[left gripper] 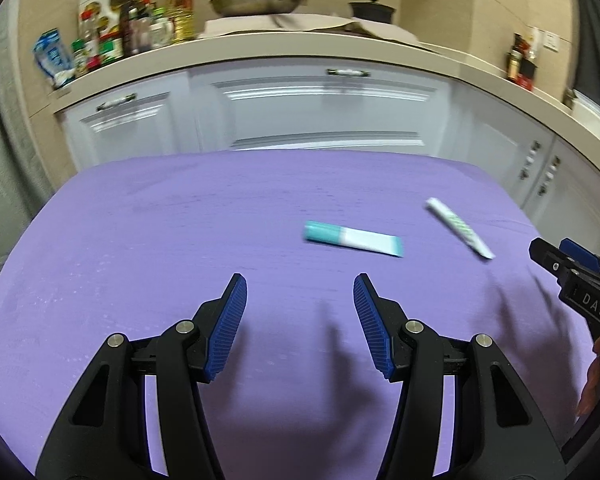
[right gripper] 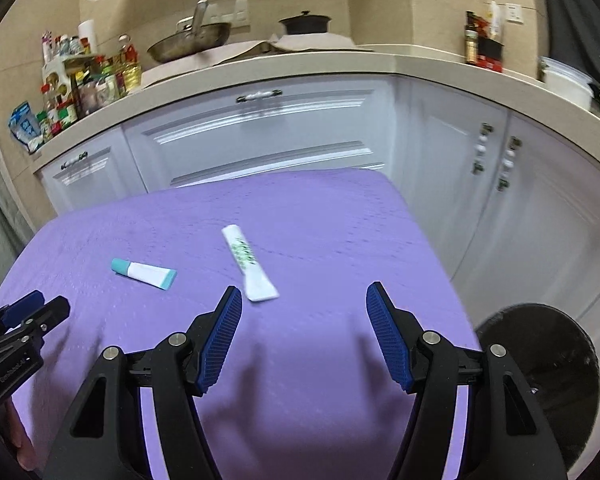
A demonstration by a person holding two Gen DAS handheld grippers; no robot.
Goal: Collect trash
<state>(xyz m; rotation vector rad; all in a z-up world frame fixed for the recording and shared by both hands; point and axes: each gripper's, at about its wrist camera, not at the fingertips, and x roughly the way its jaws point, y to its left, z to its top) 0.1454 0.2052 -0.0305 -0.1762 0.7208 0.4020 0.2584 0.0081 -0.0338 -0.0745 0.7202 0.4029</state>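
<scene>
Black bin [right gripper: 540,380] beside purple table [right gripper: 320,220]; contents indiscernible.

Left gripper [left gripper: 299,286]: jaws apart, nothing between the blue ribbed pads, tilted downward.
Right gripper [right gripper: 303,294]: jaws parted slightly wider, empty, tilted downward.
Position: side by side, near each other.
Hands: fingers [left gripper: 592,380] partly visible on the right handle.
</scene>
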